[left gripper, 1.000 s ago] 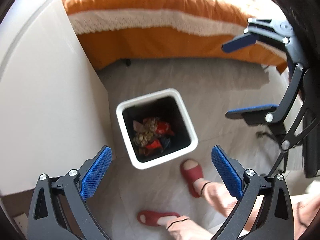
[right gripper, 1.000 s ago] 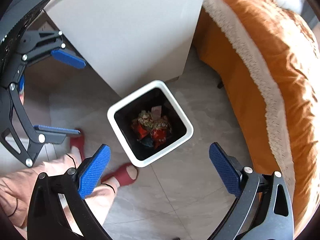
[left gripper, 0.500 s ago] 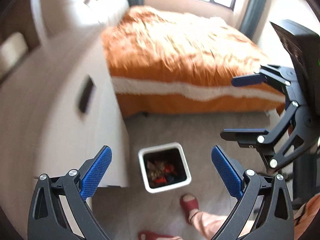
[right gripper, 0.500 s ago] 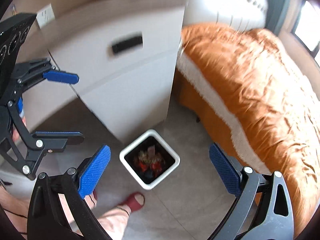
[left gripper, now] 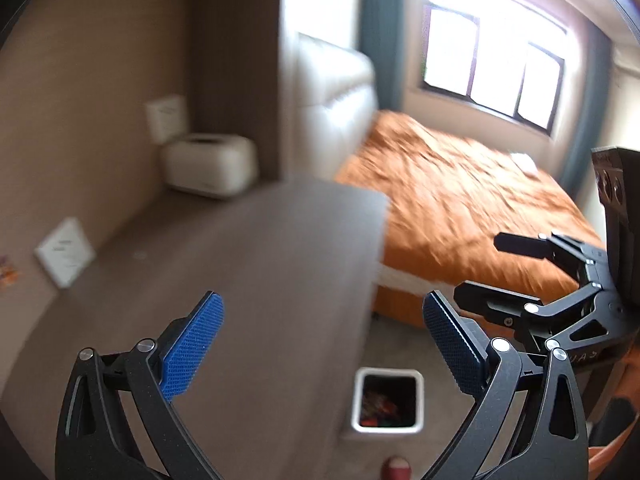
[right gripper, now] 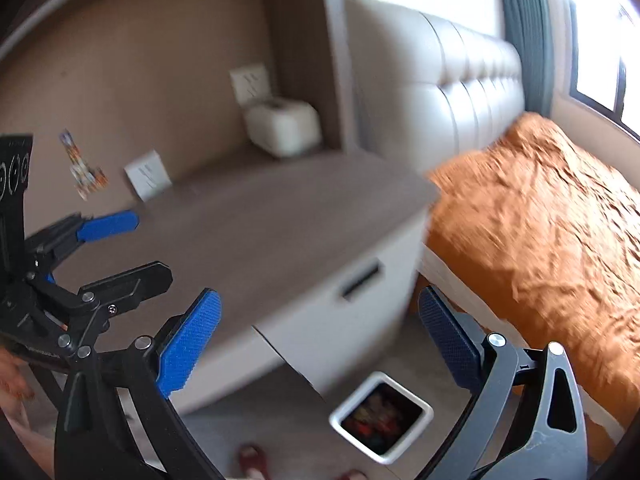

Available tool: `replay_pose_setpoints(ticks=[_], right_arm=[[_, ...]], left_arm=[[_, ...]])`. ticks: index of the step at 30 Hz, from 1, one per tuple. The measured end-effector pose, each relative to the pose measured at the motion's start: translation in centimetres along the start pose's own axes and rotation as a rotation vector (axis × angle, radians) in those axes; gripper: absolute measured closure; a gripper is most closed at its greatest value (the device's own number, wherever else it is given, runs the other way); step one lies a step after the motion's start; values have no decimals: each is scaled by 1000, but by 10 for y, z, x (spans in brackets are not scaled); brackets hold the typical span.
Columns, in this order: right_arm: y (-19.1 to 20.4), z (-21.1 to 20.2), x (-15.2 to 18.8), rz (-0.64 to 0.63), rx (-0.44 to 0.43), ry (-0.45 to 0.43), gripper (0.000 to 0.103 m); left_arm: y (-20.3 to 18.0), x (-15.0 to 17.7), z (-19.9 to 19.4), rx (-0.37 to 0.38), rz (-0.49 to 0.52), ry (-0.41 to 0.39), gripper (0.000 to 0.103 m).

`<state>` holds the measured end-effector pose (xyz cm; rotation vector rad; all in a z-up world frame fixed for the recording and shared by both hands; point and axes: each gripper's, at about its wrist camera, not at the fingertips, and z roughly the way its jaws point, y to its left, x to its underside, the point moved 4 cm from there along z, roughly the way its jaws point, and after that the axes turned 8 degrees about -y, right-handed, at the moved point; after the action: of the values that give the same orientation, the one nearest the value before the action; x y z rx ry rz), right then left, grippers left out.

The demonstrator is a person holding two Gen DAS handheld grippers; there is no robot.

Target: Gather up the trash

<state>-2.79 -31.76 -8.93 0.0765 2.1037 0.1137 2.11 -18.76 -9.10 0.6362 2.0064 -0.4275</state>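
A white square trash bin [left gripper: 387,404] with colourful wrappers inside stands on the floor beside the bedside cabinet; it also shows in the right wrist view [right gripper: 381,416]. My left gripper [left gripper: 320,340] is open and empty, high above the cabinet top [left gripper: 240,280]. My right gripper [right gripper: 316,340] is open and empty, also raised. A colourful wrapper [right gripper: 82,168] lies at the back left of the cabinet top, and its edge shows in the left wrist view [left gripper: 7,272]. Each gripper shows in the other's view: right [left gripper: 520,280], left [right gripper: 116,248].
A white tissue box [left gripper: 210,166] and a small white card [left gripper: 64,252] sit at the back of the cabinet top. An orange bed [right gripper: 540,240] with padded headboard lies to the right. A red slipper [right gripper: 250,460] is on the floor near the bin.
Both grippers have risen and tilted up from looking down into the bin to looking across the cabinet top. The bin has dropped low in both views. Both stay open.
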Motion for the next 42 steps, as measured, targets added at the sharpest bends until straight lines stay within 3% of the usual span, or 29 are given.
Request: replay_pose_setpoints(ticks=[7, 16, 23, 35, 42], right_arm=[[78, 10, -50, -59, -91, -73, 4], [135, 25, -70, -106, -86, -73, 4], [172, 25, -82, -138, -90, -151, 4], [198, 17, -89, -143, -35, -241, 4], [202, 15, -88, -160, 26, -257, 4]], left_arm=[[68, -21, -63, -185, -55, -90, 5], [123, -25, -95, -318, -110, -131, 5], [152, -29, -125, -445, -107, -140, 5], [175, -31, -151, -534, -122, -196, 5], [176, -32, -149, -497, -105, -187, 5]])
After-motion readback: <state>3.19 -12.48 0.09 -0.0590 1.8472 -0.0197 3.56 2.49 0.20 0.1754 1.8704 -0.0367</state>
